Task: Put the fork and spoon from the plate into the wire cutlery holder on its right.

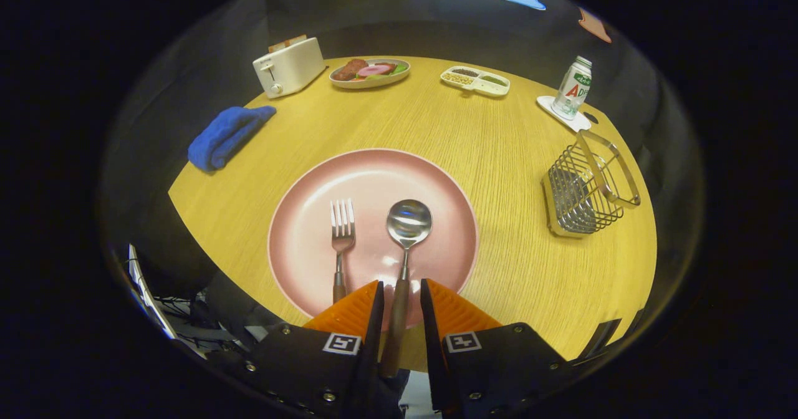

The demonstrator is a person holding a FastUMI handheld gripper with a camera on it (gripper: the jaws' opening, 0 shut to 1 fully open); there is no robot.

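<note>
Wooden surface [499, 151] open toward wire holder [586, 188], claw [399, 297] fingers apart, straddling spoon [405, 244] handle untouching, fork [341, 244] handle end hidden.

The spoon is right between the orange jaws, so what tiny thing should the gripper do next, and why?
Probably close the jaws on the spoon. Its brown handle already lies in the gap of the gripper, with a sliver of space on each side, so nothing grips it yet. It still rests on the pink plate, and the wire cutlery holder waits to the right.

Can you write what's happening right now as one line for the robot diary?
tool: open, astride spoon handle | fork: on plate | holder: empty
</note>
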